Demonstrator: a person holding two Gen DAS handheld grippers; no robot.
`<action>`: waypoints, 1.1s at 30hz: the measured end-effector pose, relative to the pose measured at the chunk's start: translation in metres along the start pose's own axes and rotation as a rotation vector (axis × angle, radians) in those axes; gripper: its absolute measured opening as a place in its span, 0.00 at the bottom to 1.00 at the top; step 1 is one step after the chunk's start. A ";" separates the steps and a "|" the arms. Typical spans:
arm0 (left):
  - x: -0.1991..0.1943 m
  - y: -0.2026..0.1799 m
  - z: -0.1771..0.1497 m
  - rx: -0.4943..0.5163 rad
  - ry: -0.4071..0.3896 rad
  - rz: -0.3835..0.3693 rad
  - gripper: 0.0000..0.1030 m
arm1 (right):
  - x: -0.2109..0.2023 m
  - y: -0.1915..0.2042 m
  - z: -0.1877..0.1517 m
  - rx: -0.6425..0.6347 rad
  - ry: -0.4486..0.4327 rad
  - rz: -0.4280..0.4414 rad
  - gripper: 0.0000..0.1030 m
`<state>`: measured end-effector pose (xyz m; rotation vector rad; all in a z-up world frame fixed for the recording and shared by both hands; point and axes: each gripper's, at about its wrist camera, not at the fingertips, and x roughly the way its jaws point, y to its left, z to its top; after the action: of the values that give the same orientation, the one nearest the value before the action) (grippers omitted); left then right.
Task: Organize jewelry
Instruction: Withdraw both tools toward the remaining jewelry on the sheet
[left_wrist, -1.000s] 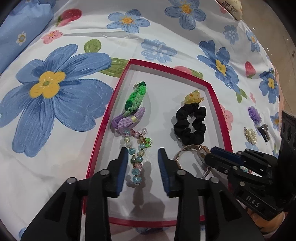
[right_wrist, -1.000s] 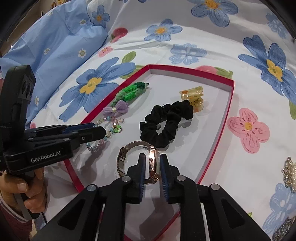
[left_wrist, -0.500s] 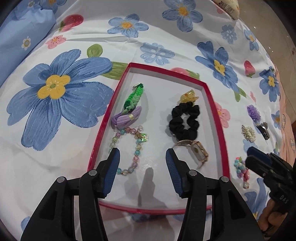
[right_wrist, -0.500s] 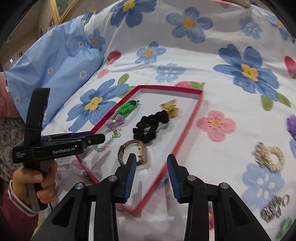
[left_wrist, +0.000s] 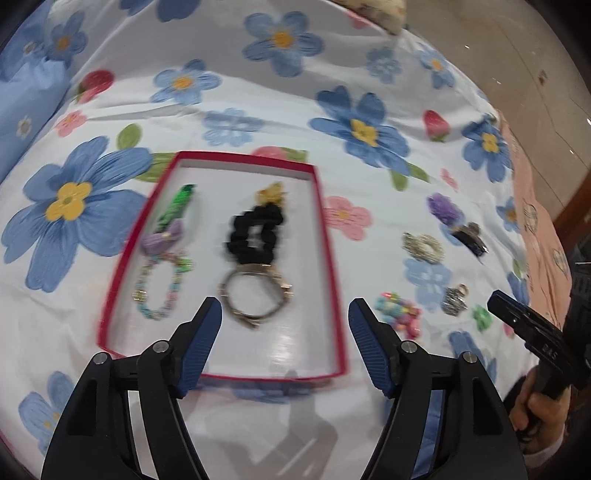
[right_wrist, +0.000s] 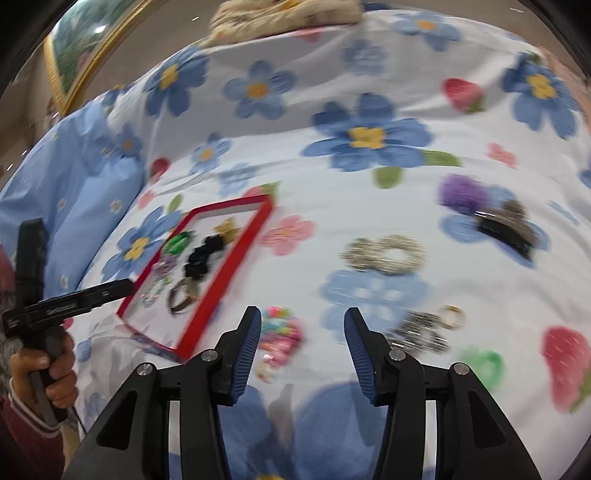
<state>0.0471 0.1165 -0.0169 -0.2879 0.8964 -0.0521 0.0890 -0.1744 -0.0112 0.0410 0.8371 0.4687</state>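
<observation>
The floral bedsheet (right_wrist: 369, 184) spreads soft and yielding under everything, so anything pressed down will sink a little. On it, ahead and to the left of the right gripper (right_wrist: 303, 332), sits the red-rimmed tray (left_wrist: 328, 258), already holding a watch (left_wrist: 255, 291), a black scrunchie (left_wrist: 255, 232), a beaded bracelet (left_wrist: 159, 288), a green and purple clip (left_wrist: 170, 221) and a yellow claw clip (left_wrist: 271, 192). The left gripper (left_wrist: 284, 332) hangs over the tray's near end, jaws spread wide and empty. The right gripper is likewise spread and carrying nothing, poised above the loose pieces. Farther ahead lie a pearl scrunchie (right_wrist: 386, 253) and a black and purple hair clip (right_wrist: 495, 218); close to its right finger is a sparkly charm with a ring (right_wrist: 424, 332); just by its left finger lies the pastel bead bracelet (right_wrist: 279, 332), probably the next pick. That bracelet looks light, limp and slippery, best pinched across a bunch of beads. The sheet around it is open, though the tray's raised red edge must be cleared on the way in.
</observation>
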 end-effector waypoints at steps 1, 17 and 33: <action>0.000 -0.006 -0.001 0.011 0.003 -0.007 0.70 | -0.006 -0.008 -0.003 0.014 -0.007 -0.013 0.49; 0.021 -0.078 -0.022 0.136 0.079 -0.051 0.71 | -0.056 -0.088 -0.053 0.151 -0.012 -0.141 0.51; 0.053 -0.115 -0.029 0.201 0.144 -0.077 0.71 | -0.032 -0.103 -0.050 0.161 0.028 -0.134 0.51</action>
<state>0.0666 -0.0089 -0.0435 -0.1319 1.0146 -0.2357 0.0742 -0.2878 -0.0450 0.1264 0.8981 0.2752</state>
